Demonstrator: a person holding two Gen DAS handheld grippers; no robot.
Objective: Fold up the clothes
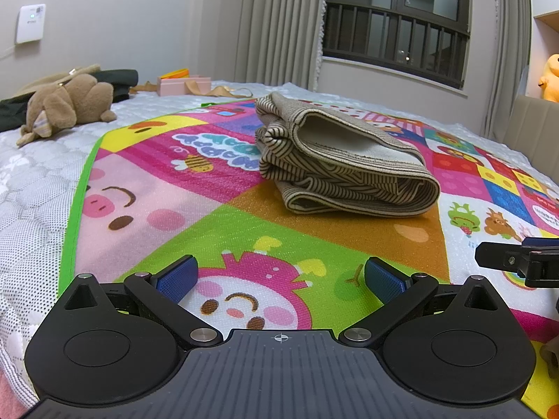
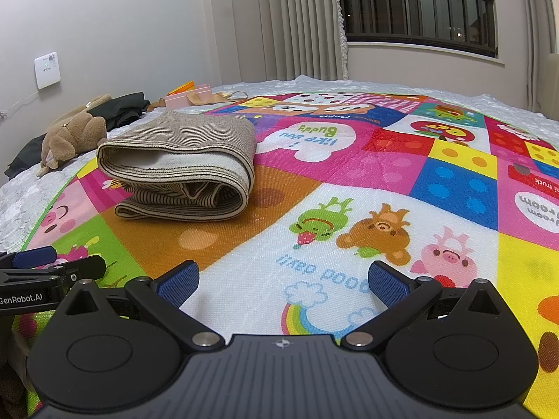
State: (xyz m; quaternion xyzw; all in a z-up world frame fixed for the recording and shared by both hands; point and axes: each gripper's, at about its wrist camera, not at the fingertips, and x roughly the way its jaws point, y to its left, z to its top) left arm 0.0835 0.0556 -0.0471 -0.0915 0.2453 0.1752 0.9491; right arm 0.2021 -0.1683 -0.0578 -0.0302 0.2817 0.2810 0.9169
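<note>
A beige striped garment (image 1: 344, 160) lies folded into a thick stack on the colourful play mat (image 1: 195, 216). In the right wrist view the garment (image 2: 181, 164) lies to the left on the mat (image 2: 349, 181). My left gripper (image 1: 281, 279) is open and empty, low over the mat, short of the garment. My right gripper (image 2: 283, 281) is open and empty, to the right of the garment. Part of the right gripper (image 1: 520, 262) shows at the right edge of the left wrist view, and part of the left gripper (image 2: 45, 265) at the left edge of the right wrist view.
The mat lies on a white quilted bed (image 1: 31, 181). A brown plush toy (image 1: 70, 104), dark clothes (image 1: 118, 82) and a pink box (image 1: 183, 83) lie at the bed's far side. Curtains (image 1: 276, 24) and a window (image 1: 394, 17) stand behind.
</note>
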